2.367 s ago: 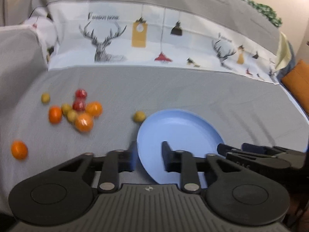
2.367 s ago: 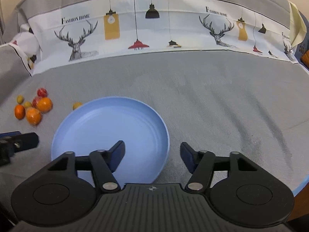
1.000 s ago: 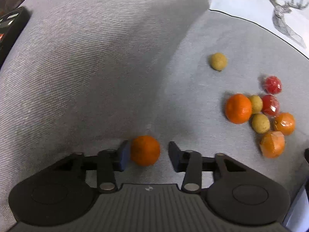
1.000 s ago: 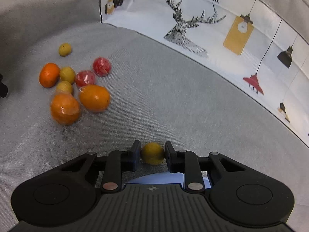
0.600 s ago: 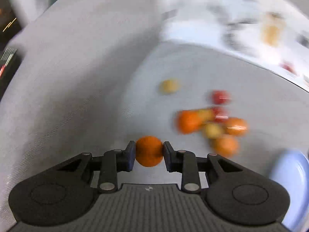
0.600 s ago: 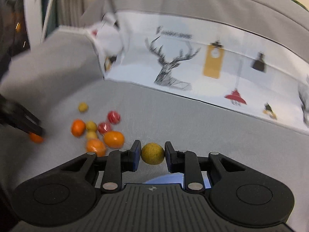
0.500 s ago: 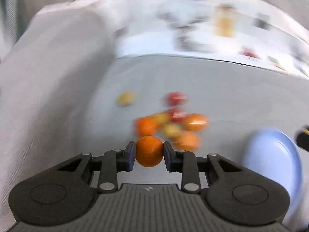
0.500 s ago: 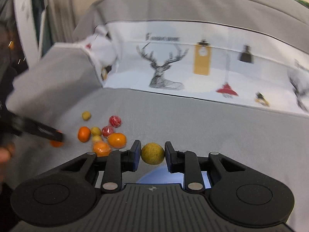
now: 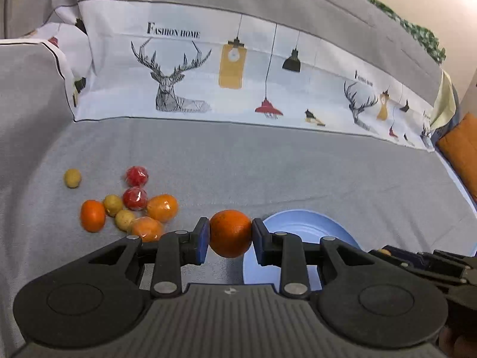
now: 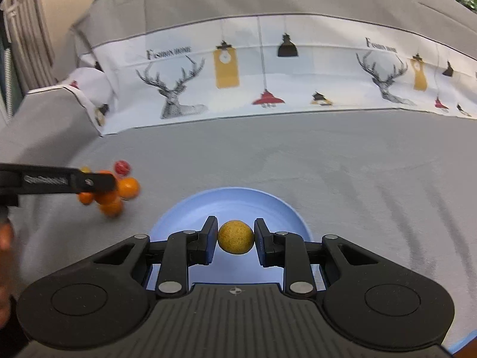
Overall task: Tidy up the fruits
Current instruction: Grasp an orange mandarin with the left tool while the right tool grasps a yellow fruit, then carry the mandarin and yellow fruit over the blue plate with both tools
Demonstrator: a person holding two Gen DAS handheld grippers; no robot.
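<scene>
My left gripper (image 9: 230,240) is shut on an orange (image 9: 230,233) and holds it above the grey sofa seat, just left of the blue plate (image 9: 310,227). My right gripper (image 10: 235,240) is shut on a small yellow fruit (image 10: 235,236) and holds it over the blue plate (image 10: 238,204). A cluster of loose fruit lies on the seat to the left: oranges (image 9: 92,215), small yellow fruits (image 9: 72,178) and red wrapped fruits (image 9: 136,175). The left gripper also shows in the right wrist view (image 10: 98,182), in front of that cluster (image 10: 128,187).
The sofa backrest carries a white cloth printed with deer and lamps (image 9: 238,74). A grey armrest (image 9: 23,95) rises at the left. An orange cushion (image 9: 462,155) sits at the far right. The right gripper's fingers (image 9: 417,264) show at the left view's lower right.
Both grippers closed on their fruit, lifted it off the seat and swung toward the blue plate. The right gripper now hangs over the plate; the left is beside it.
</scene>
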